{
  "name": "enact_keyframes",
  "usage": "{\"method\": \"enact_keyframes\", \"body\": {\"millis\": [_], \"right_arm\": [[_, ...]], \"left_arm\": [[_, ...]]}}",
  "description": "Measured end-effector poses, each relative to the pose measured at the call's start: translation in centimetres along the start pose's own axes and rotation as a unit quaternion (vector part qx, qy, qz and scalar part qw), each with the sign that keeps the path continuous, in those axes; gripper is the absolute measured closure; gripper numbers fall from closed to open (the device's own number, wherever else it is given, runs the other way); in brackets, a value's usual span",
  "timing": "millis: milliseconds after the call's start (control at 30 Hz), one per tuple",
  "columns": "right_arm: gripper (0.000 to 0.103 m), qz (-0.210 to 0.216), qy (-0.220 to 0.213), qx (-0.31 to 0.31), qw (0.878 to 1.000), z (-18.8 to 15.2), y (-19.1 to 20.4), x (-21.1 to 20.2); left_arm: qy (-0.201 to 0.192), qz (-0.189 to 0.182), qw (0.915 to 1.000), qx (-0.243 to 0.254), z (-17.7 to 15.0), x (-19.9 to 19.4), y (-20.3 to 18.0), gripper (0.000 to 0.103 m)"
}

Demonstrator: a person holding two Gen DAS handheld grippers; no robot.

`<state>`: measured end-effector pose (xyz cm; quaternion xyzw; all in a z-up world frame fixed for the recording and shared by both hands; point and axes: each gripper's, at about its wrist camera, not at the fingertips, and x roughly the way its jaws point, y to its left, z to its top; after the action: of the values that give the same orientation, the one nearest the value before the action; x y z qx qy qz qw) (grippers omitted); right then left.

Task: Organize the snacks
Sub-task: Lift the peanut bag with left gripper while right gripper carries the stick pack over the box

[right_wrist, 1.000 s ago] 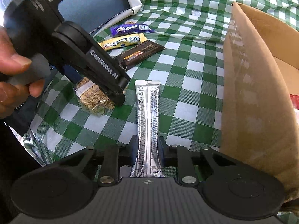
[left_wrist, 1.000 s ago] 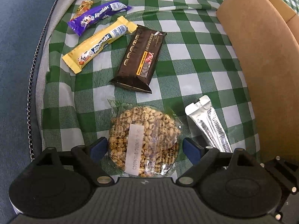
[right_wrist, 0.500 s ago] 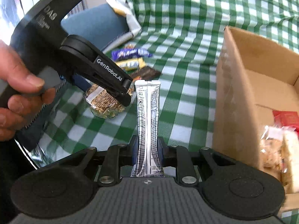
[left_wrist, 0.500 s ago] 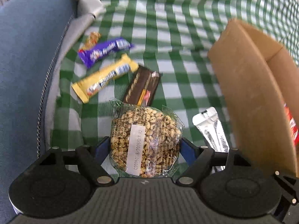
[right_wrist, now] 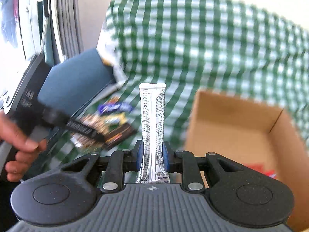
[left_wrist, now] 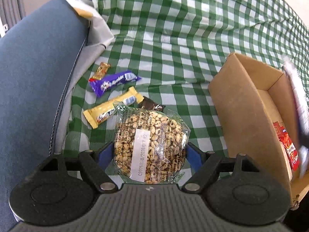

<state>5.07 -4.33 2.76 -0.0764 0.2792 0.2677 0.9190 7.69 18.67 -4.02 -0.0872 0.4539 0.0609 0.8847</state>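
Observation:
My left gripper (left_wrist: 149, 155) is shut on a clear bag of puffed grain cake (left_wrist: 149, 143) and holds it above the green checked cloth. My right gripper (right_wrist: 152, 158) is shut on a silver stick sachet (right_wrist: 152, 119) that stands upright, held high to the left of the open cardboard box (right_wrist: 227, 133). The box (left_wrist: 243, 119) is at the right in the left wrist view, with a red snack pack (left_wrist: 287, 145) inside. The sachet shows blurred at the right edge there (left_wrist: 297, 96). The left gripper shows blurred in the right wrist view (right_wrist: 81, 129).
On the cloth lie a purple bar (left_wrist: 114, 82), a yellow bar (left_wrist: 112, 109), a dark brown bar (left_wrist: 152, 104) and a small gold candy (left_wrist: 101, 70). A blue seat cushion (left_wrist: 34, 77) borders the cloth on the left.
Both grippers have risen from the cloth with their snacks. The right gripper has moved up and toward the box; its view is now motion-blurred.

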Motion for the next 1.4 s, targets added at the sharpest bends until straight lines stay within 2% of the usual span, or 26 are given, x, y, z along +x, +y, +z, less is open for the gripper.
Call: {"method": "enact_keyframes", "body": {"millis": [100,200,300,367,467,600,700,1000,1300,1400], "right_arm": [[0.081,-0.021,-0.033,-0.001,0.999,0.0,-2.8,-1.4],[0.081,-0.044,-0.054,0.021,0.997,-1.6,-5.3,-1.5],[0.081,-0.063,-0.036,0.046,0.996,-2.8,-7.0,-0.9],[0.081,-0.06,-0.053,0.054,0.995,-2.6,-7.5,-1.3],[0.081,-0.066,-0.051,0.053,0.995,-3.0,-7.8,-1.3],[0.081,-0.071,-0.048,0.066,0.994,-3.1,-8.1,-1.0],[0.081,-0.075,-0.052,0.07,0.993,-3.3,-8.5,-1.4],[0.081,-0.134,-0.062,0.077,0.986,-3.9,-10.3,-1.8],[0.081,-0.195,-0.078,0.103,0.972,-4.8,-13.3,-3.2],[0.081,-0.224,-0.09,0.109,0.964,-5.1,-14.0,-4.0]], "left_arm": [[-0.015,0.003,0.9999,0.0,0.1,-0.4,-0.4,0.02],[-0.044,0.007,0.999,0.002,0.3,-1.1,-1.0,0.02],[-0.083,0.006,0.9964,0.014,0.2,-2.1,-2.4,0.02],[-0.112,0.004,0.9933,0.024,0.0,-2.9,-3.6,0.02],[-0.166,-0.007,0.9857,0.03,-0.4,-4.4,-5.2,0.02],[-0.242,-0.029,0.9689,0.043,-1.1,-6.0,-7.2,0.02],[-0.275,-0.043,0.9582,0.067,-1.7,-6.7,-8.9,0.02],[-0.314,-0.088,0.9392,0.108,-2.7,-7.1,-13.5,0.02],[-0.336,-0.122,0.9249,0.13,-4.1,-7.6,-16.5,0.02],[-0.343,-0.13,0.9203,0.137,-4.5,-7.7,-17.4,0.02]]}}
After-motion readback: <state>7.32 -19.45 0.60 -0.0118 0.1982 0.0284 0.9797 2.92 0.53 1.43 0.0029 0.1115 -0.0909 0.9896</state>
